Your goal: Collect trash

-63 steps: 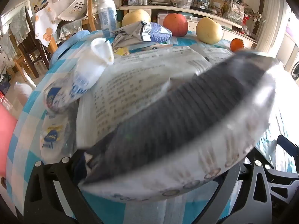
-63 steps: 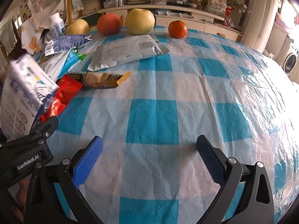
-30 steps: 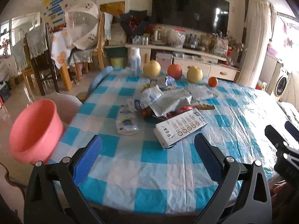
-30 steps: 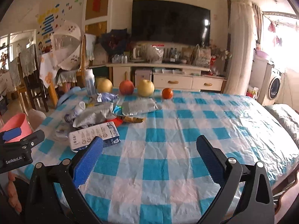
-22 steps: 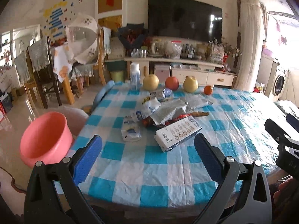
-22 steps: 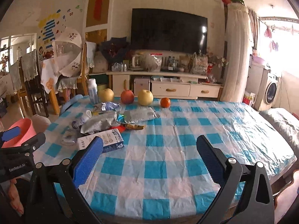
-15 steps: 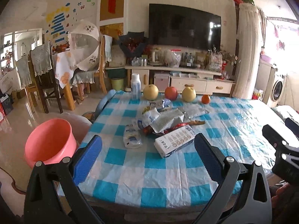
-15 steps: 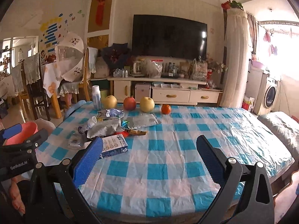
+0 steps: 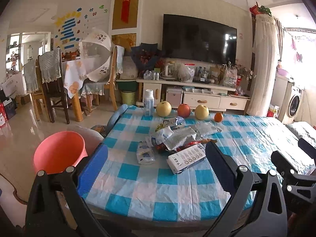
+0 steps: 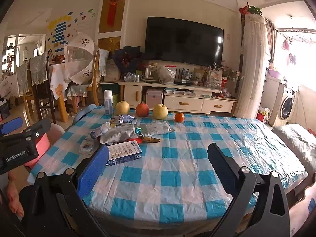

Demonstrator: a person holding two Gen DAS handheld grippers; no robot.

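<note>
A pile of trash lies on the blue checked tablecloth (image 9: 169, 179): a white carton (image 9: 186, 158), a silver foil bag (image 9: 180, 138), crumpled wrappers (image 9: 161, 135) and a clear plastic bag (image 9: 145, 155). The carton (image 10: 124, 153) and the foil bag (image 10: 118, 133) also show in the right wrist view. A pink bucket (image 9: 58, 155) stands off the table's left side. My left gripper (image 9: 156, 169) is open and empty, held back from the table's near edge. My right gripper (image 10: 156, 169) is open and empty, also back from the edge.
Two pears (image 9: 164, 109), an apple (image 9: 183, 110), an orange (image 9: 218, 117) and a white bottle (image 9: 148, 102) stand along the table's far edge. Chairs (image 9: 50, 85) and a dining table are at the left, a TV cabinet (image 9: 197, 96) behind.
The left gripper let go of the white carton, which now lies on the table. Both grippers have drawn well back from the table, so the whole room has come into view.
</note>
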